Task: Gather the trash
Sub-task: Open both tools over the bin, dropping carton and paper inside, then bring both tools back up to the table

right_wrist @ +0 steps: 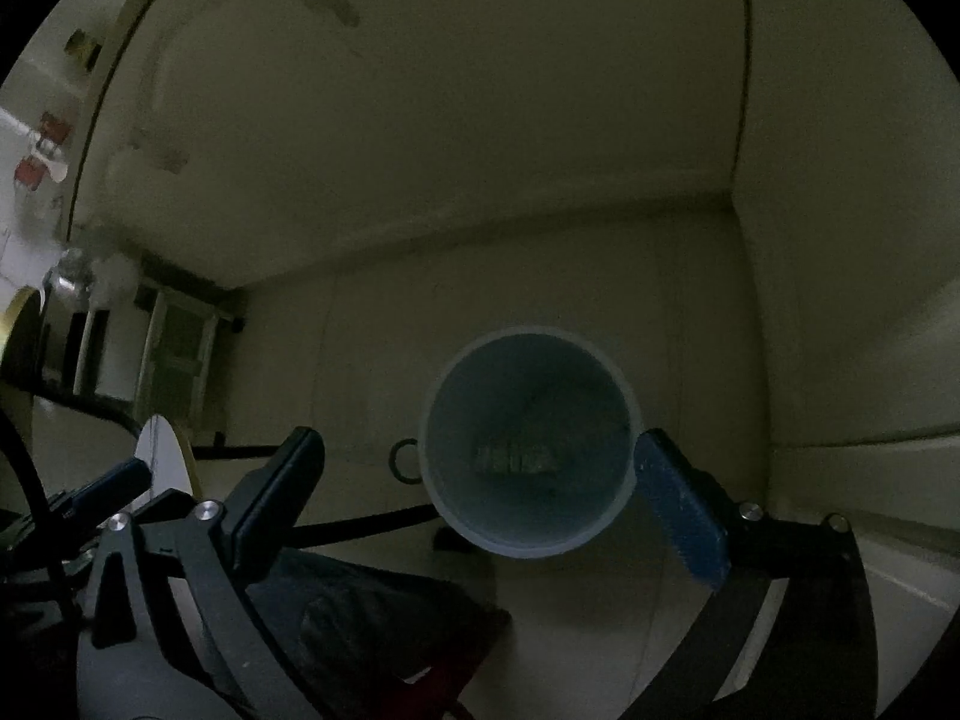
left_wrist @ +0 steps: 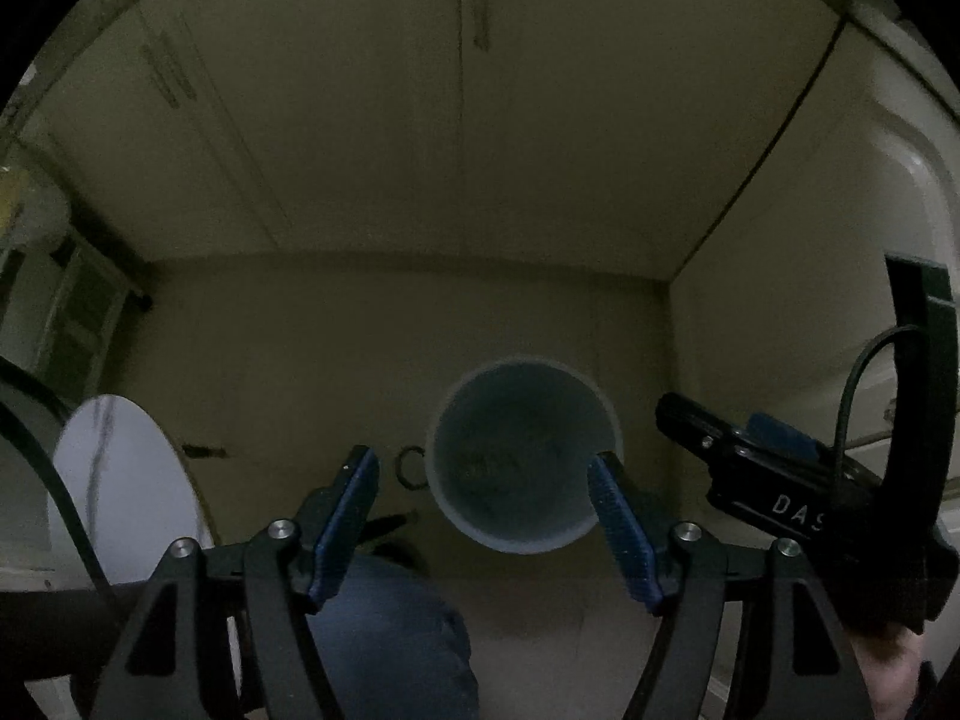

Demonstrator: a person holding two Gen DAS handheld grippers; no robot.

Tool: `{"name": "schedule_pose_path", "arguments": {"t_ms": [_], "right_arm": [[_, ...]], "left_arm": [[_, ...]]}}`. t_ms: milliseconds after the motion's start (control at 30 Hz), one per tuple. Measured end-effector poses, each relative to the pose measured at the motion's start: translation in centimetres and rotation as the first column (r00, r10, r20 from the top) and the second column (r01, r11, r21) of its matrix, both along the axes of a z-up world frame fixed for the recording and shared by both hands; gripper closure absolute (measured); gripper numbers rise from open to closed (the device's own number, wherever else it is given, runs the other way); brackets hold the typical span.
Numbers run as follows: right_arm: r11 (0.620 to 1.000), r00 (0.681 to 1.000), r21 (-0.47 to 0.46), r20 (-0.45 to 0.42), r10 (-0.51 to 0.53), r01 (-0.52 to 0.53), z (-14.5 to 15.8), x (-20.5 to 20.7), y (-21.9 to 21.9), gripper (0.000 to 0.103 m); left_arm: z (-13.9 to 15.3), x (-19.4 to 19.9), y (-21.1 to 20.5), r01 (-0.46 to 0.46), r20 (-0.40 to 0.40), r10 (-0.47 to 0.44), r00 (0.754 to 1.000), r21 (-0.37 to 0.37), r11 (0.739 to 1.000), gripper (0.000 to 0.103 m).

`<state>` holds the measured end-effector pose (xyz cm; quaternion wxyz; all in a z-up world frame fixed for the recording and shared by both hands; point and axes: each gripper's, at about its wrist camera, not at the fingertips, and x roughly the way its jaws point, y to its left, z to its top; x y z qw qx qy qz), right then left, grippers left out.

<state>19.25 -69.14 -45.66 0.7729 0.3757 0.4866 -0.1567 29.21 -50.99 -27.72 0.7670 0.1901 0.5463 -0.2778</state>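
Note:
A round grey trash bin (left_wrist: 525, 456) stands on the pale floor, seen from above, with some dim scraps at its bottom; it also shows in the right wrist view (right_wrist: 528, 444). My left gripper (left_wrist: 483, 468) is open and empty, hovering above the bin's left side. My right gripper (right_wrist: 474, 456) is open and empty above the bin; its body also shows in the left wrist view (left_wrist: 768, 468) to the right of the bin.
A small dark ring (left_wrist: 413, 467) lies on the floor left of the bin. A white round disc (left_wrist: 126, 480) stands at the left. The person's leg in blue trousers (left_wrist: 390, 630) is below. Cabinet doors (left_wrist: 360, 120) and a wall corner (left_wrist: 678, 276) lie beyond.

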Motion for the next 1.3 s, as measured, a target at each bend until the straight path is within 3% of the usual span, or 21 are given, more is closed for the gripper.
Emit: {"name": "schedule_pose_path", "arguments": {"t_ms": [167,367,500,667,833,1000,1167,1300], "right_arm": [[0.998,0.999,-0.045,0.021,-0.037,0.038,3.5,-1.2,0.5,0.000],[0.992,0.991,-0.106,0.115,-0.062,0.074,10.2,-2.4,2.2,0.000],[0.984,0.974,-0.155,0.220,-0.056,0.092,16.2,-2.8,4.8,0.000],[0.977,0.934,-0.202,0.357,0.006,0.071,23.1,-3.1,9.1,0.000],[0.964,0.888,-0.265,0.444,0.117,0.006,29.0,-1.9,15.3,0.000],[0.942,0.843,-0.330,0.488,0.224,-0.059,33.4,-0.1,22.0,0.000],[0.907,0.794,-0.407,0.512,0.326,-0.110,37.0,1.7,28.6,0.000],[0.874,0.757,-0.467,0.521,0.395,-0.134,39.0,1.8,32.5,0.000]], "left_arm": [[3.9,-2.3,1.5,-0.001,0.074,0.006,0.997,-0.078,0.997,0.029],[9.7,-6.2,5.4,0.030,0.183,0.006,0.983,-0.193,0.981,0.020],[13.9,-7.3,9.9,0.011,0.257,0.064,0.964,-0.279,0.960,0.011],[17.4,-9.1,16.4,-0.035,0.335,0.157,0.929,-0.344,0.938,0.008],[19.6,-11.3,24.3,-0.089,0.412,0.253,0.875,-0.378,0.922,0.006],[21.8,-14.2,30.6,-0.136,0.505,0.335,0.795,-0.389,0.911,0.004],[21.0,-20.2,36.0,-0.201,0.551,0.427,0.717,-0.423,0.883,0.003],[20.2,-23.3,39.6,-0.253,0.555,0.493,0.670,-0.453,0.855,0.001]]}}
